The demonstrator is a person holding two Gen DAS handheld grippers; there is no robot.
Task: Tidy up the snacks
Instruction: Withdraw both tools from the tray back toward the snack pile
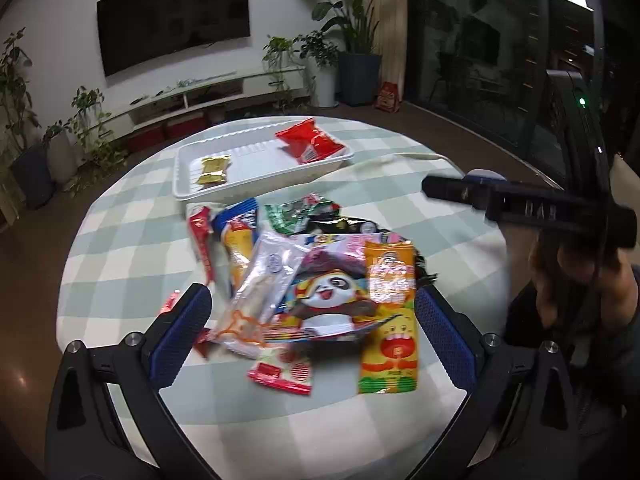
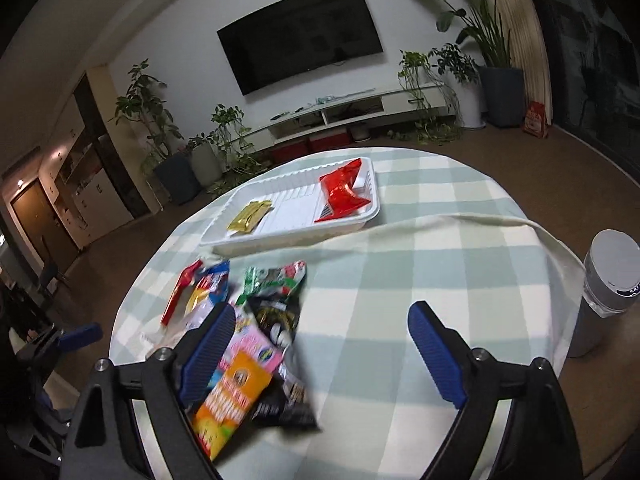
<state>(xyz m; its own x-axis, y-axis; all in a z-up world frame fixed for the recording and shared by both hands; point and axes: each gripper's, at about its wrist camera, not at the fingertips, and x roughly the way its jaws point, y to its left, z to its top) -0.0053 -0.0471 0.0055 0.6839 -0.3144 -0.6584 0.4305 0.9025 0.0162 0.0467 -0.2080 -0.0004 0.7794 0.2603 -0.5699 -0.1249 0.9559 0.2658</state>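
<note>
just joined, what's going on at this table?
A person with a gripper in each hand is sorting snacks into a white tray. It already holds a gold packet and a red packet. The rest lie heaped in a pile on the checked tablecloth. The left gripper stands open over the pile; the right gripper is open too. Neither holds anything.

Pretty clearly somebody's living room at home: a big TV (image 2: 300, 32) is hanging on the white wall, a low media console (image 2: 360, 110) is sitting under it, potted plants (image 2: 486, 40) are crowding both sides, and a checked cloth (image 2: 420, 280) is covering the round table.
</note>
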